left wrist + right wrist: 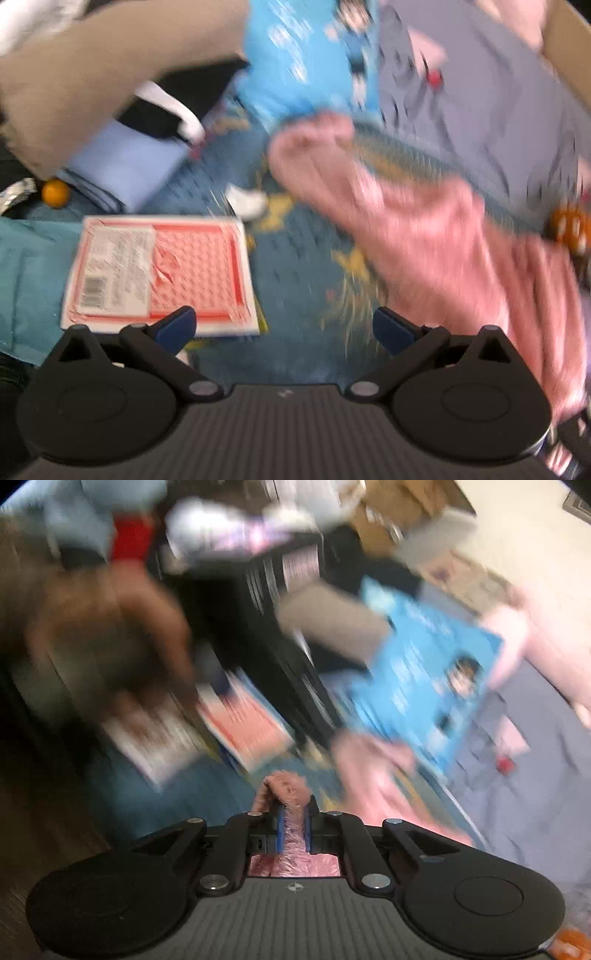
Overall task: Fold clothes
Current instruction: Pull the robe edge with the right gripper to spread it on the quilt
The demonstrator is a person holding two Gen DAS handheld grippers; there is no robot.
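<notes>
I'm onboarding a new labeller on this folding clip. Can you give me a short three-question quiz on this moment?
1. True or false: the left gripper is shut on cloth.
2. What does the right gripper hold? A) fuzzy pink garment B) red-and-white patterned booklet C) bright blue printed box
3. Fill in: the booklet lies on a blue ___ with yellow stars.

Key: 1 false; 2 A; 3 blanket.
</notes>
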